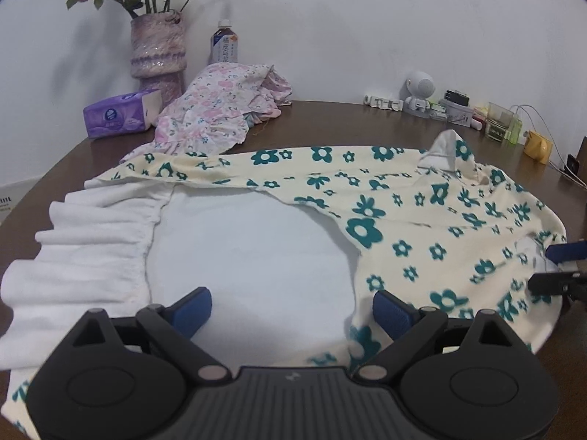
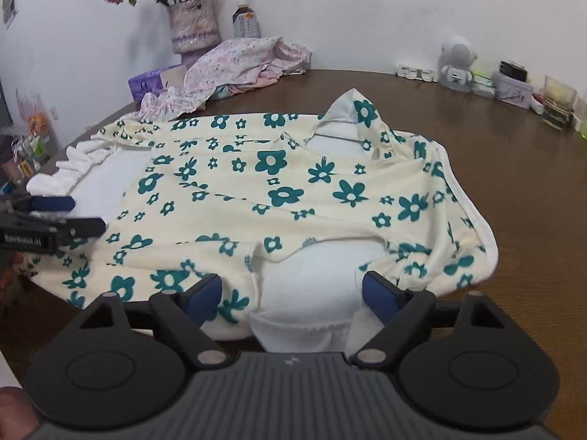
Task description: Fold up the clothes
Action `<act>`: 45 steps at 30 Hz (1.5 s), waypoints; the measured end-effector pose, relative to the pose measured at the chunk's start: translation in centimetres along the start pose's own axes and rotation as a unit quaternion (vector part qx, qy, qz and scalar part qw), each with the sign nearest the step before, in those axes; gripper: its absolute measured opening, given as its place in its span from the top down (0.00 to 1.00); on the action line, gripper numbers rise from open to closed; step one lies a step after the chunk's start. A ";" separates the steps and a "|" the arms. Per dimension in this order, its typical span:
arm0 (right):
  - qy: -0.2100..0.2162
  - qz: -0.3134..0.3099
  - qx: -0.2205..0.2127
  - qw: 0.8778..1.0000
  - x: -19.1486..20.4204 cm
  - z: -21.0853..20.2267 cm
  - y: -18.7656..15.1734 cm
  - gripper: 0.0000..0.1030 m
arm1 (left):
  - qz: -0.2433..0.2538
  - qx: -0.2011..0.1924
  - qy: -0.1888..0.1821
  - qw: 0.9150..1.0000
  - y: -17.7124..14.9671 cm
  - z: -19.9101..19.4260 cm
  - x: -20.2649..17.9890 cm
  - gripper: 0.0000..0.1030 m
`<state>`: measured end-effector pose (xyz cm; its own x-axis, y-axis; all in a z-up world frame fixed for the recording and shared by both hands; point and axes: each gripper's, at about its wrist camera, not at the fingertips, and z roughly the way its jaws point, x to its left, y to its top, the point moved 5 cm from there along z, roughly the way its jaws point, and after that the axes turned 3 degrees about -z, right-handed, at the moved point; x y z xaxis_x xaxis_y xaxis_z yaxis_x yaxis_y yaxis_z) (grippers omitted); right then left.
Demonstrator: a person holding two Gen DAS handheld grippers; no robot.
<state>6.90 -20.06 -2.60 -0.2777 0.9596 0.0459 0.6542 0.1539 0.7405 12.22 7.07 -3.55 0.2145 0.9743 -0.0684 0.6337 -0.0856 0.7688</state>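
A cream garment with teal flowers (image 1: 422,212) (image 2: 293,183) lies spread on the brown table (image 2: 495,139), partly folded so its white inside (image 1: 249,249) and a white ruffle (image 1: 91,242) show. My left gripper (image 1: 291,297) is open at the garment's near edge, its pads apart over the white inside, gripping nothing. My right gripper (image 2: 291,282) is open too, straddling a white patch at the near hem without pressing on it. Each gripper shows in the other's view: the right one (image 1: 561,264) at the right edge, the left one (image 2: 73,212) at the left edge.
A crumpled pink floral garment (image 1: 220,110) lies at the back left. Behind it stand a purple vase with flowers (image 1: 157,51), a tissue pack (image 1: 121,113) and a bottle (image 1: 223,46). A small white robot figure (image 1: 420,91) and assorted desk items line the back right wall.
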 end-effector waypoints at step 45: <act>-0.018 0.047 -0.069 0.996 -1.1 -0.8 -1.5 0.01 | -0.003 -0.014 0.023 1.000 -1.9 -1.3 -3.9 0.00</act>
<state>5.66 -21.49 -3.21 -0.1926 0.9764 0.0982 0.5719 0.0304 0.8197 9.24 3.69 -3.96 0.1761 0.9834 -0.0443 0.6131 -0.0744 0.7865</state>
